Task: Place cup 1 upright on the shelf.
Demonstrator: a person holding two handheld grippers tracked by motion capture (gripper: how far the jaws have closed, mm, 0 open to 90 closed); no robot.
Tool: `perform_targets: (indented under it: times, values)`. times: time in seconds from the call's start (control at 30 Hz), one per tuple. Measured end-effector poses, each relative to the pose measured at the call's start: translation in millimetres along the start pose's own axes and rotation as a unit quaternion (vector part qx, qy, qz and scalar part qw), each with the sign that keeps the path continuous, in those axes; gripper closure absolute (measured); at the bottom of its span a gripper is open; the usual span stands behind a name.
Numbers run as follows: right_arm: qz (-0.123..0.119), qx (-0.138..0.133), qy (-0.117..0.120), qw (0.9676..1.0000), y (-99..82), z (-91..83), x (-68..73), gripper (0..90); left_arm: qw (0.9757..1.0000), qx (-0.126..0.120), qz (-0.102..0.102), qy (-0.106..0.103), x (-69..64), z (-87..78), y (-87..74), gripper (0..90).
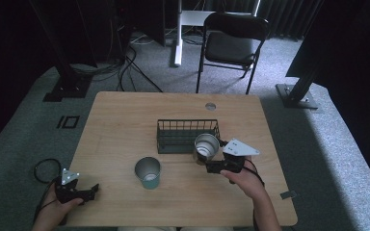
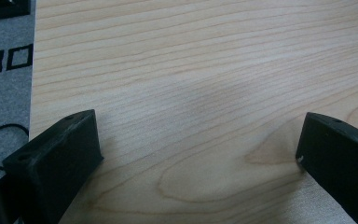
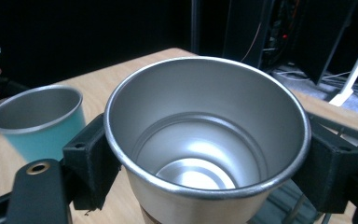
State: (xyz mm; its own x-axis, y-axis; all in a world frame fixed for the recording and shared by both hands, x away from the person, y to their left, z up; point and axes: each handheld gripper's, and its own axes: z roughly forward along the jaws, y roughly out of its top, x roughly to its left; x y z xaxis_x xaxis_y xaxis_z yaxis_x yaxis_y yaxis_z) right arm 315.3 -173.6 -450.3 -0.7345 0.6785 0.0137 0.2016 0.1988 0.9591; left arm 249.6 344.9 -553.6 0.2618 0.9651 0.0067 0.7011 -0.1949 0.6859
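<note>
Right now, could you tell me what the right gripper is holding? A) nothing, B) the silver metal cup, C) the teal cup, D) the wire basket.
B: the right gripper has its jaws clamped on either side of the silver metal cup, while the teal cup stands free on the table.

The steel cup [image 1: 206,148] is a plain, unpainted metal tumbler with a rolled rim and a shiny, empty inside; in the right gripper view [image 3: 205,140] a stepped ring shows near its bottom. It is clamped between the two black jaws of the right tongs [image 1: 215,166], which press on opposite sides of its wall just under the rim. It is lifted off the desk [image 1: 125,120] and tilted, mouth turned toward the person, just in front of the wire basket [image 1: 187,135] and to the right of the teal cup [image 1: 148,173].
</note>
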Motion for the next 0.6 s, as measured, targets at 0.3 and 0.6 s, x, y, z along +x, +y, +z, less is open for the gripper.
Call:
perform_targets:
  times: [0.3, 0.6]
  values:
    - [0.019, -0.014, -0.034, 0.9991, 12.2, 11.6, -2.8, 18.2, 1.0000, -0.001, -0.001, 0.000, -0.1, 0.1, 0.0, 0.3]
    - [0.036, -0.033, -0.087, 0.9950, 30.2, 21.9, -14.6, 18.2, 1.0000, -0.001, 0.000, 0.000, 0.1, 0.1, 0.0, 0.3]
